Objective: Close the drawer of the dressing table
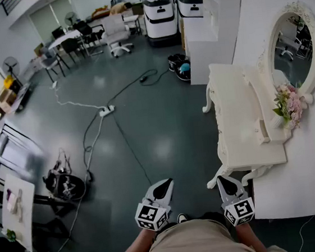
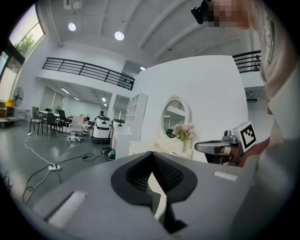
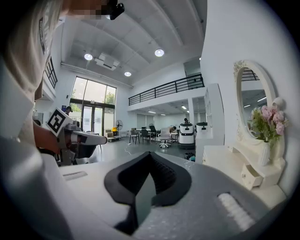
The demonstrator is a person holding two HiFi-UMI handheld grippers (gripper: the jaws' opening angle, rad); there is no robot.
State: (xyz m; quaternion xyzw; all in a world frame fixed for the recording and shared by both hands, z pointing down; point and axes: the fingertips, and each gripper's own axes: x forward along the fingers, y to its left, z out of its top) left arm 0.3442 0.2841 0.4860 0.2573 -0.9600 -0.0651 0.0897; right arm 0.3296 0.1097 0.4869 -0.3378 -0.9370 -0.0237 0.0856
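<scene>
The left gripper (image 1: 165,184) and right gripper (image 1: 222,180) hang at the person's waist, jaws pressed together on nothing. The drawer (image 3: 253,175) juts open along the back edge of the dressing table (image 1: 241,120) surface. An off-centre push could jam it.

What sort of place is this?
Likely an open office or lab hall, not a home: dressing table and oval mirror against a partition, office chairs behind, cables across the floor.
</scene>
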